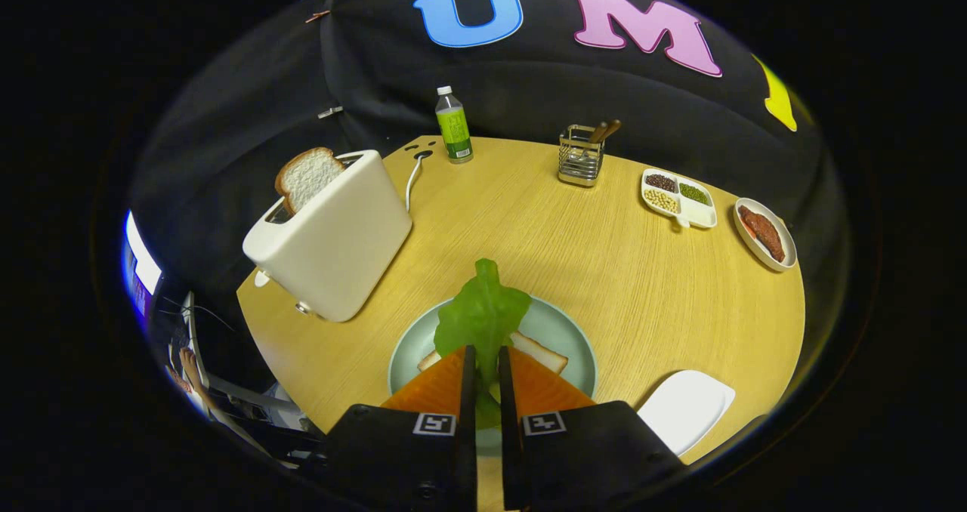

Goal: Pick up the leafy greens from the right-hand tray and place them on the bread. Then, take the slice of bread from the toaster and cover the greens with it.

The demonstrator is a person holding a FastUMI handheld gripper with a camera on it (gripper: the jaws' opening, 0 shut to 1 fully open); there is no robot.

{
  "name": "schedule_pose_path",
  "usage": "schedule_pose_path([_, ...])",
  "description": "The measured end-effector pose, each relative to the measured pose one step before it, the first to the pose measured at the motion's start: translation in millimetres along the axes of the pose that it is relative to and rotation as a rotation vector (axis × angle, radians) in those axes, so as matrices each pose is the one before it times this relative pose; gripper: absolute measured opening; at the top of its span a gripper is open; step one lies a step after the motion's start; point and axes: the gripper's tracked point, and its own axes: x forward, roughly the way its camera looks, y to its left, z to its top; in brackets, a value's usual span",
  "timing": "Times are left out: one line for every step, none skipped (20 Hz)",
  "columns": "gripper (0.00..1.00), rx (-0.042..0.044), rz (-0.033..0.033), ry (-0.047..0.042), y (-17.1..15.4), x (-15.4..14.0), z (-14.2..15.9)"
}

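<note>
A round wooden counter (619, 285) carries everything here, seen from just above the fingers. The largest thing on it is a white toaster (332, 232) near the counter's left edge, with a slice of bread (306, 176) standing up out of its slot. At the near edge sits a pale green plate (563, 331) holding another slice of bread (540, 352), which lies flat. The leafy greens (483, 312) are over that plate and bread, their lower end pinched between the fingers (483, 380), which are clenched on the greens with only a narrow gap between them; whether the leaf touches the bread cannot be told. At the near right edge lies a white tray (684, 406). By the far right edge rests an oval dish (764, 234) of dark reddish food, and just beside it a white divided dish (678, 198) of beans. At the far edge stand a wire utensil holder (580, 157) with wooden handles in it and a small green-labelled bottle (453, 127).
</note>
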Motion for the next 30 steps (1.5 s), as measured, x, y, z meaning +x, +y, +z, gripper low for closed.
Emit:
schedule_pose_path([0.19,-0.00067,-0.00542,0.00461,-0.88,3.58,-0.97])
schedule_pose_path([0.26,0.00422,-0.00389,0.00580,-0.74,2.89,-0.77])
schedule_pose_path([0.32,0.00906,0.00013,0.00817,0.79,2.80,-1.07])
schedule_pose_path([0.41,0.01378,0.01086,0.00775,2.45,1.47,-1.43])
schedule_pose_path([0.51,0.01458,0.01146,0.00691,4.32,2.92,-1.43])
schedule_pose_path([0.60,0.01554,0.01698,0.00792,4.07,-0.33,0.40])
schedule_pose_path([0.69,0.01210,0.01103,0.00193,4.27,-0.25,0.73])
schedule_pose_path([0.78,0.00633,-0.00551,-0.00755,-1.76,1.80,1.21])
schedule_pose_path([0.89,0.00864,-0.00305,-0.01137,0.74,0.51,0.93])
schedule_pose_path([1.00,0.01147,0.00571,-0.01387,2.94,-3.00,5.94])
schedule_pose_path([1.00,0.01054,0.00385,-0.01287,2.28,-1.98,4.22])
schedule_pose_path([0.99,0.00832,0.00490,-0.01601,2.80,-3.87,6.83])
schedule_pose_path([0.99,0.00169,-0.00235,-0.01955,2.01,-3.98,8.48])
schedule_pose_path([0.99,-0.00495,-0.00522,-0.02291,1.17,-4.41,10.35])
schedule_pose_path([0.98,-0.00782,-0.00724,-0.02306,2.45,-3.24,11.47])
schedule_pose_path([0.98,-0.00922,-0.00537,-0.02717,3.48,-5.92,13.77])
schedule_pose_path([0.98,-0.00802,-0.00539,-0.02360,4.76,-4.10,13.09])
schedule_pose_path([0.98,-0.00468,-0.00921,-0.01162,3.98,-3.99,11.01])
schedule_pose_path([0.98,-0.00921,0.00411,-0.01664,7.79,-3.07,12.08])
schedule_pose_path([0.98,-0.01402,0.01828,-0.03009,11.82,-1.50,15.45])
schedule_pose_path([0.98,-0.02123,0.01525,-0.03027,10.84,-2.54,15.94])
schedule_pose_path([0.98,-0.02652,0.01319,-0.02304,8.88,-1.30,12.02])
schedule_pose_path([0.98,-0.03666,0.01184,-0.02161,10.34,-2.42,11.69])
schedule_pose_path([0.98,-0.03996,0.01185,-0.01886,10.32,-0.68,11.86])
schedule_pose_path([0.98,-0.03675,0.01101,-0.01570,10.73,1.97,9.61])
schedule_pose_path([0.98,-0.02925,0.01186,-0.00906,10.76,3.69,7.02])
schedule_pose_path([0.98,-0.02039,0.01617,-0.00338,11.05,4.73,5.68])
schedule_pose_path([0.98,-0.01054,0.01795,-0.00090,12.08,4.98,4.96])
schedule_pose_path([0.98,-0.00274,0.01641,0.00263,10.27,7.68,3.18])
schedule_pose_path([0.98,0.00148,0.01481,0.00330,10.14,6.54,3.98])
